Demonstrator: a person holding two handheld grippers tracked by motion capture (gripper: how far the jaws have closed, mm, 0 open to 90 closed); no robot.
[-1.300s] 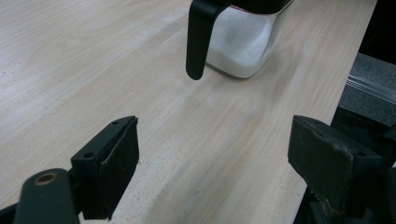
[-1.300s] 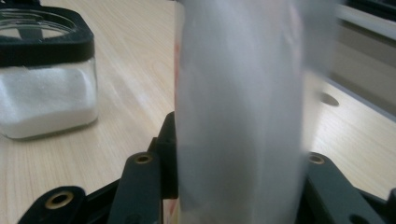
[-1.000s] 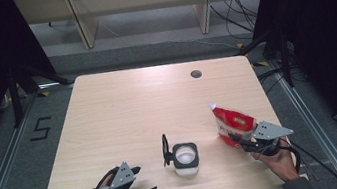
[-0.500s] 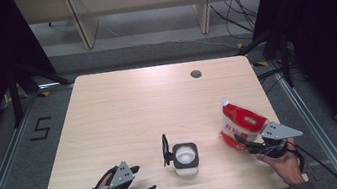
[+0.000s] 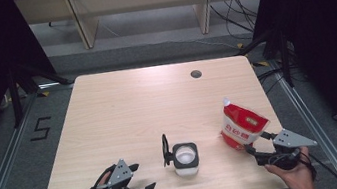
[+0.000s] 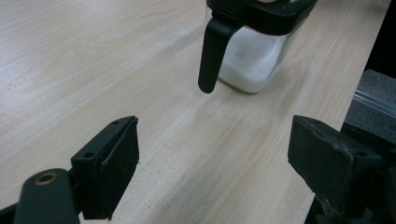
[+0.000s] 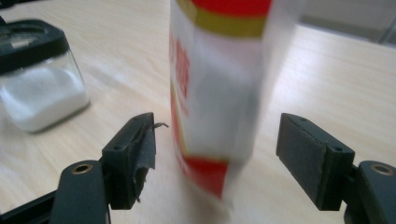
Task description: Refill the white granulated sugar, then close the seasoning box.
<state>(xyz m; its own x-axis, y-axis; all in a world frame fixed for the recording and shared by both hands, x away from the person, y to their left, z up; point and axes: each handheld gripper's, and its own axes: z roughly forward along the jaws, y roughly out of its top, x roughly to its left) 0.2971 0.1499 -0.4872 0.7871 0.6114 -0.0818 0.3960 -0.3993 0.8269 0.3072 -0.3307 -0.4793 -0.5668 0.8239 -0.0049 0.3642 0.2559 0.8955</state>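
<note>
In the high view, the red and white pouch point(image 5: 243, 126) stands upright on the table point(image 5: 123, 111), to the right of the jar point(image 5: 185, 158) with its lid hinged open. The right gripper point(image 5: 256, 146) sits just in front of the pouch; its jaws have just been opening, and the step in hand looks like setting the pouch down.

In the left gripper view, the left gripper point(image 6: 212, 161) stands wide open and empty, pointing at the jar point(image 6: 254, 44), whose top is cut off.

In the right gripper view, the pouch point(image 7: 217, 88) stands blurred between the spread jaws, pads clear of it, its print unreadable. Next, backing away without tipping the pouch seems called for.
</note>
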